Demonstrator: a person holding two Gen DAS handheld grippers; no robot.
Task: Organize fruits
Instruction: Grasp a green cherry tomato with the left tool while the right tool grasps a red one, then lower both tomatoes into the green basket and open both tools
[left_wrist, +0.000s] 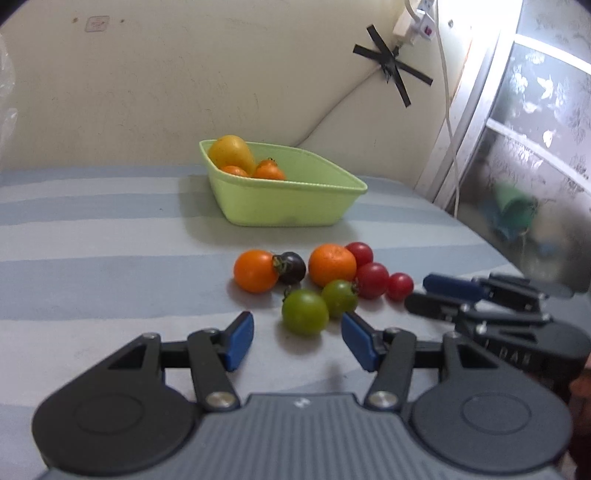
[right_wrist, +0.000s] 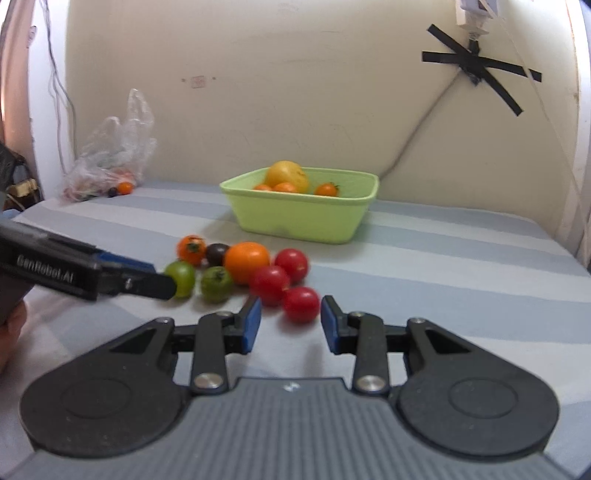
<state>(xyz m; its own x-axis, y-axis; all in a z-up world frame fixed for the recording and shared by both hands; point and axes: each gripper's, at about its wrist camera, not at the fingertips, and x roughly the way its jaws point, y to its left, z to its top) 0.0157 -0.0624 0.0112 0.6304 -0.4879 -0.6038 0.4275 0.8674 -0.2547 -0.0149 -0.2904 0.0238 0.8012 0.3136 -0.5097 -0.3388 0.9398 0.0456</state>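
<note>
Both grippers' jaws stand part open and empty: the left gripper (left_wrist: 297, 341) faces a green tomato (left_wrist: 305, 312), the right gripper (right_wrist: 291, 325) a red tomato (right_wrist: 301, 305). The fruits touch, so a nudge could roll neighbours across the striped bed (left_wrist: 110, 236), away from the tub (left_wrist: 295, 199).

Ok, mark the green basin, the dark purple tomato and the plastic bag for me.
green basin (left_wrist: 280, 206), left wrist view, on its front wall.
dark purple tomato (left_wrist: 293, 267), left wrist view, on its body.
plastic bag (right_wrist: 110, 155), right wrist view, on its crumpled middle.
</note>
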